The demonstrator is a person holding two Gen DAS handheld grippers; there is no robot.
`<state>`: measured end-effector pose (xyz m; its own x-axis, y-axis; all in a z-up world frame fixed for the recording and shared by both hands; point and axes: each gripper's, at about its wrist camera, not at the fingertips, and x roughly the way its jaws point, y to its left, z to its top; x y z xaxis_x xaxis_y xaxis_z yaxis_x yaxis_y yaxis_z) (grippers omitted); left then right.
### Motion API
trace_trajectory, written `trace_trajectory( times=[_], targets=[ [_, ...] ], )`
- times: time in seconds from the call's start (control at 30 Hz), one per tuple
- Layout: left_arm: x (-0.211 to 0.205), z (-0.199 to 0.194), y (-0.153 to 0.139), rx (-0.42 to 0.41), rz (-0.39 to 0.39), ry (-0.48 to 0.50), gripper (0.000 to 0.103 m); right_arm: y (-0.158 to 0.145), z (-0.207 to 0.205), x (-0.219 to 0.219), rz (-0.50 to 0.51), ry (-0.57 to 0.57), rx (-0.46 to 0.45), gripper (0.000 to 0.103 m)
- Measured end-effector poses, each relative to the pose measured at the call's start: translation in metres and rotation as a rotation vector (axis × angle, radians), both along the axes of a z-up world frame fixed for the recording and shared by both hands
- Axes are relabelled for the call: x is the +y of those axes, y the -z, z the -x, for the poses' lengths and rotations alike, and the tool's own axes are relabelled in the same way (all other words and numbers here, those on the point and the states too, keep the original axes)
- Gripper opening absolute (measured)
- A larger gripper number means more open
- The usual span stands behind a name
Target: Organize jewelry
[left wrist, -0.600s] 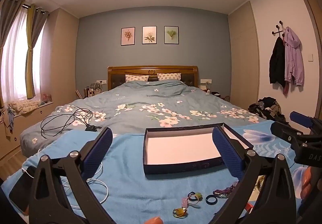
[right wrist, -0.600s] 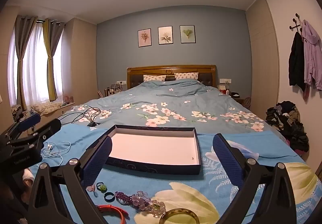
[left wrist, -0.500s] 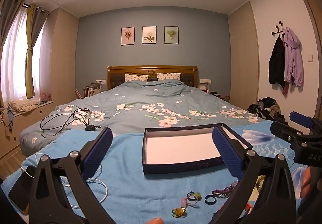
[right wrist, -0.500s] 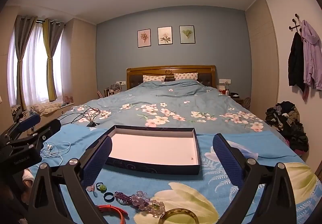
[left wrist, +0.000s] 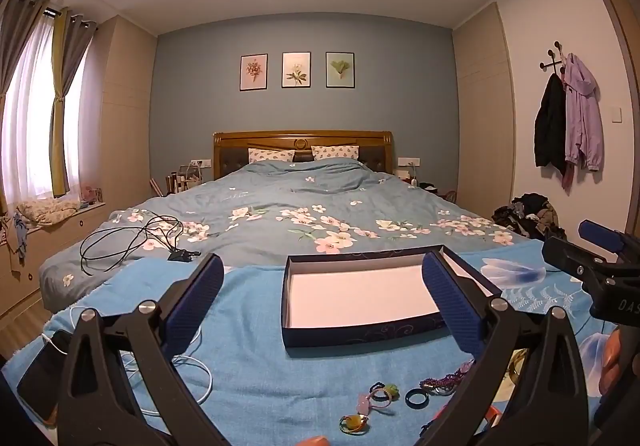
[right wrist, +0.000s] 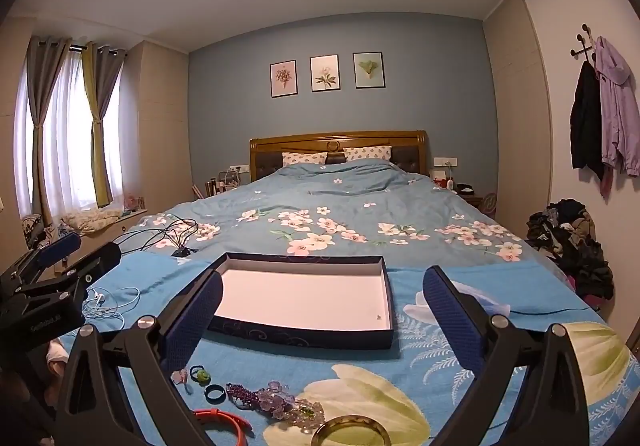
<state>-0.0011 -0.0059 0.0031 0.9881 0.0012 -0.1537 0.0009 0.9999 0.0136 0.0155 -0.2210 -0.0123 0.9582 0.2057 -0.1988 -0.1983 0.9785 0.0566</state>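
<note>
Both grippers, left (left wrist: 320, 294) and right (right wrist: 322, 306), hover with jaws wide apart and hold nothing; the box (right wrist: 304, 300) lies open on the blue cloth (left wrist: 248, 326) beyond them. The jewelry lies near, in front of the box: dark ring (right wrist: 213, 392), purple beads (right wrist: 272, 402), red bangle (right wrist: 220, 418), gold bangle (right wrist: 351, 430).

Box (right wrist: 304, 300) on bedspread (right wrist: 440, 342), jewelry pile (right wrist: 276, 404) before it; earphones (right wrist: 108, 300) left.

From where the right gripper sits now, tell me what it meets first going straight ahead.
Most likely the dark blue box: the right gripper is open and empty, aimed at the box's near wall, with the jewelry below its line. Depth is unclear, so it could pass just above the rim.
</note>
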Motion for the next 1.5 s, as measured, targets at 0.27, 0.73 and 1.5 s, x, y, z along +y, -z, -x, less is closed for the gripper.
trace_trajectory(
  times=[0.27,0.73,1.5],
  targets=[
    [0.0022,-0.002,0.0007,-0.004,0.0,0.004,0.098,0.0021,0.0015,-0.0005,0.002,0.001,-0.003,0.097],
    [0.0015,-0.0008,0.0008,-0.01,0.001,0.002,0.098,-0.0006,0.0012,-0.0003,0.0,0.0,-0.008,0.097],
    [0.0022,-0.0048,0.0057,-0.005,-0.001,0.009,0.098,0.0004,0.0027,-0.0023,0.005,0.01,-0.004,0.097]
  ],
)
